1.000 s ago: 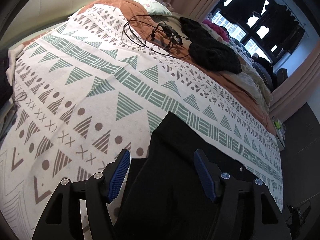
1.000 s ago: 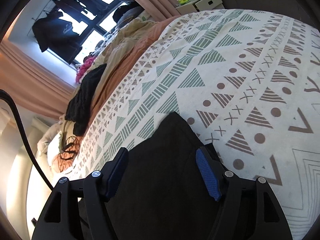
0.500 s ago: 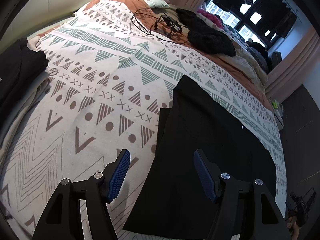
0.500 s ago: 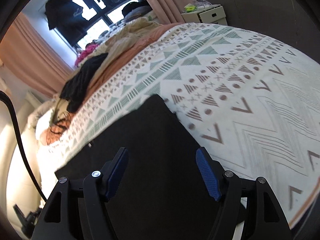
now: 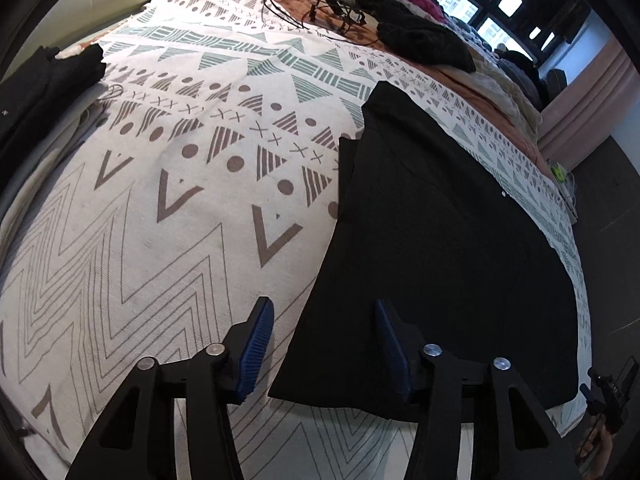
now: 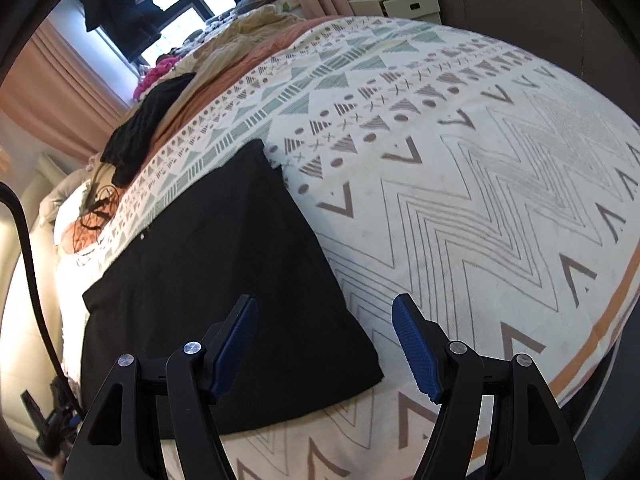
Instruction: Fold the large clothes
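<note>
A black garment (image 5: 436,248) lies flat on the patterned bedspread (image 5: 168,216), folded into a broad panel near the bed's front edge. The left tool (image 5: 322,346) hangs above its near left corner, jaws spread wide and holding nothing. The right tool (image 6: 324,346) hangs over the near right corner, equally wide and empty. Farther up the bed sit a dark knit pile (image 5: 416,40) and tangled cables (image 5: 320,10).

A large black cloth garment (image 5: 440,232) (image 6: 224,280), folded into a flat, roughly trapezoid slab with straight edges and a small pale button on top, lies smooth on the patterned bedspread near the bed's front edge.
</note>
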